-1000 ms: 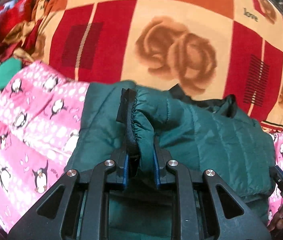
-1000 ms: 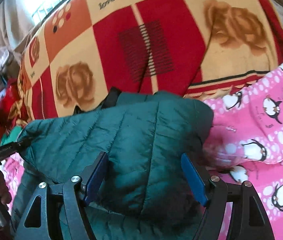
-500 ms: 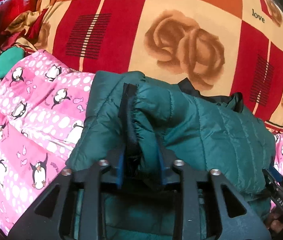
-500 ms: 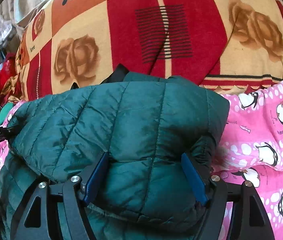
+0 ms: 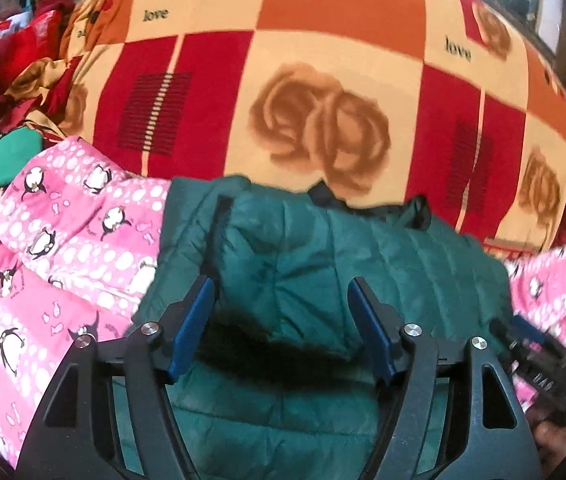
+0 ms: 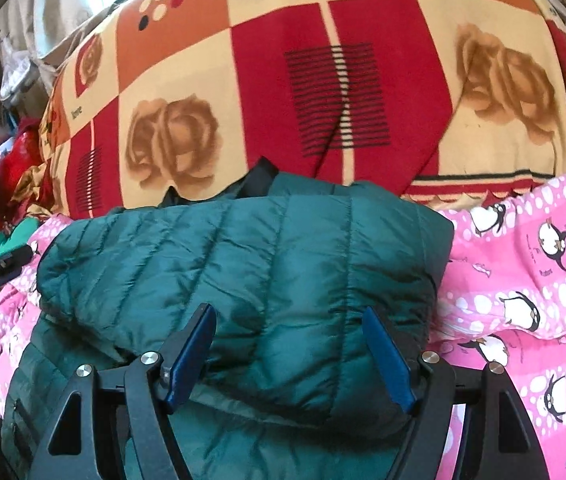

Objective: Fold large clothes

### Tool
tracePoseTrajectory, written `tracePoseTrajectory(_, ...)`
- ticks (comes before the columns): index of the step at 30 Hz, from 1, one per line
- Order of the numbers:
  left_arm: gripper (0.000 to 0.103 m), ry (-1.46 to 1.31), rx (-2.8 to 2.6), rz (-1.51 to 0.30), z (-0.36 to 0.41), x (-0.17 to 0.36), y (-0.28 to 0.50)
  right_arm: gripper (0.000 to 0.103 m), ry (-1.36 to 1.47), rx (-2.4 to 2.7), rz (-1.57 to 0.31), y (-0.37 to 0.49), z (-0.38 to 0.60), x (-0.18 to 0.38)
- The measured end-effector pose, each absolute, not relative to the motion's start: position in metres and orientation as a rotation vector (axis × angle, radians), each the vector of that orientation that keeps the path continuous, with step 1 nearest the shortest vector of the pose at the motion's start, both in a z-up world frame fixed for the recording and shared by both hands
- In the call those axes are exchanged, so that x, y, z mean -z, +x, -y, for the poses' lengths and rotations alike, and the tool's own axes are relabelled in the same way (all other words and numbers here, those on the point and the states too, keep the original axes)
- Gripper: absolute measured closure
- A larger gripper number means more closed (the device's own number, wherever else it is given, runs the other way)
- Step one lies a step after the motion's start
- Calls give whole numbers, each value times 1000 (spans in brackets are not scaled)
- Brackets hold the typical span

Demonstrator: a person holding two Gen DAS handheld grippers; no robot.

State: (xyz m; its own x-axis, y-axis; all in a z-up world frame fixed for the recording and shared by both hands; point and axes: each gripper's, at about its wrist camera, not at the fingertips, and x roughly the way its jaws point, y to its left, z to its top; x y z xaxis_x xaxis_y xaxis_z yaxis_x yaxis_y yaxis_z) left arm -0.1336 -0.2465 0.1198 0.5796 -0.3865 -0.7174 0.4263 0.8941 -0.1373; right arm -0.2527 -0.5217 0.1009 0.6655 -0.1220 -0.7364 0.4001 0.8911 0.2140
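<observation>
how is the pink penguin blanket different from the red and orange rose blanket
The pink blanket carries small black-and-white penguins and white dots; the rose blanket has big red, orange and cream squares with brown roses and the word love. The pink blanket lies nearer, under and on both sides of the green jacket; the rose blanket rises behind the jacket. The pink one looks puffy and quilted; the rose one looks smoother. Both are spread bedding around the jacket.

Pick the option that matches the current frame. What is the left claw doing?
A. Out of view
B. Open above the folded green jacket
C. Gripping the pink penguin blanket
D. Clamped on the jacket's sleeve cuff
B: the left claw has its blue fingers spread wide with nothing pinched, above the green jacket.
</observation>
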Motion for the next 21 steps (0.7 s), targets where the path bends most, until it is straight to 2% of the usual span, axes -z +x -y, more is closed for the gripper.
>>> tracePoseTrajectory(9, 33, 125, 373, -915, 250, -70, -112, 30, 352, 309, -822, -245, 516, -89)
tracePoseTrajectory(15, 29, 151, 347, -899, 255, -62, -101, 29, 331, 314, -854, -232, 517, -67)
tracePoseTrajectory(21, 29, 137, 347, -917, 252, -69, -101, 28, 360, 303, -845, -232, 522, -64)
